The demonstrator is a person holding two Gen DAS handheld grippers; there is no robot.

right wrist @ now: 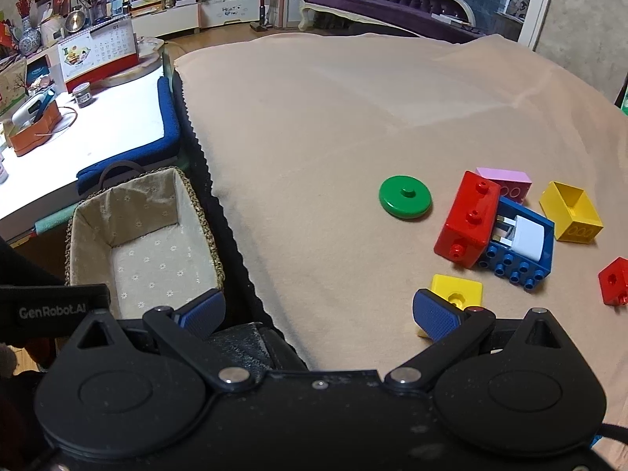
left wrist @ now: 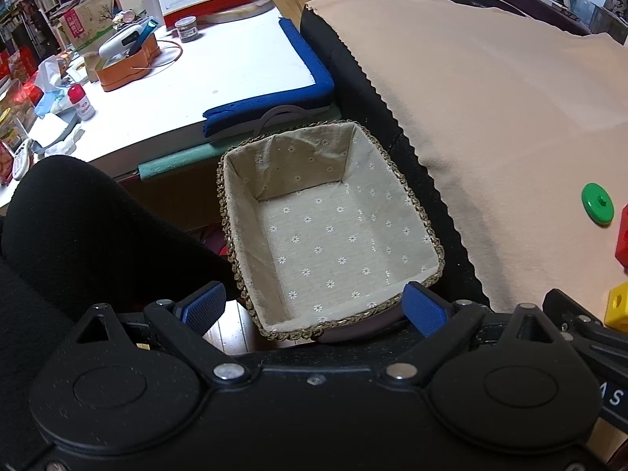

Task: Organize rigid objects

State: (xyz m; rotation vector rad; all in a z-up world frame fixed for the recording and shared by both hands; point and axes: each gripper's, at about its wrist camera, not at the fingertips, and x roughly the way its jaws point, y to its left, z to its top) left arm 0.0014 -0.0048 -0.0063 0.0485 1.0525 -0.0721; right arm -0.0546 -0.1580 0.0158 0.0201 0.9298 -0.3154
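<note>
Beige cloth (right wrist: 353, 117) ahead; our left gripper (left wrist: 314, 308) gapes over the basket (left wrist: 428, 235), right gripper (right wrist: 320, 316) spread, blocks (right wrist: 469, 219) right.

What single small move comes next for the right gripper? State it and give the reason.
Probably ease the right gripper forward and right over the near yellow block and close on it. Its jaws stand open and hold nothing, that block lies closest to its right finger, and the lined basket beside the cloth holds nothing yet. The left gripper hovers open over the basket's near rim.
</note>
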